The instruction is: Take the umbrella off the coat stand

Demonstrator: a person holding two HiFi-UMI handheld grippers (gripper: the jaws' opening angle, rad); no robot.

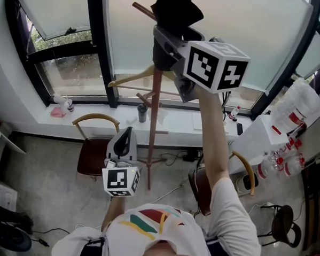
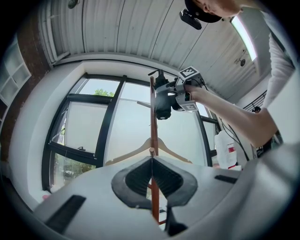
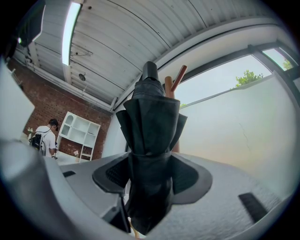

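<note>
Right gripper view shows the right tongs (image 3: 151, 176) clamped on a folded black umbrella (image 3: 152, 119). The pads press its cloth from both sides, and its bulk holds the jaws fairly wide. The umbrella stands upright, its long axis vertical and its capped tip pointing straight up, just beside the top pegs (image 3: 178, 77) of the wooden coat stand (image 1: 155, 114). Whether it touches them I cannot tell. Seen from the head view, it sits at the stand's top, above a wooden hanger (image 1: 131, 78). The left tongs (image 2: 151, 161) hang lower, jaws closed together on nothing, with the stand's pole (image 2: 153, 108) just beyond them.
</note>
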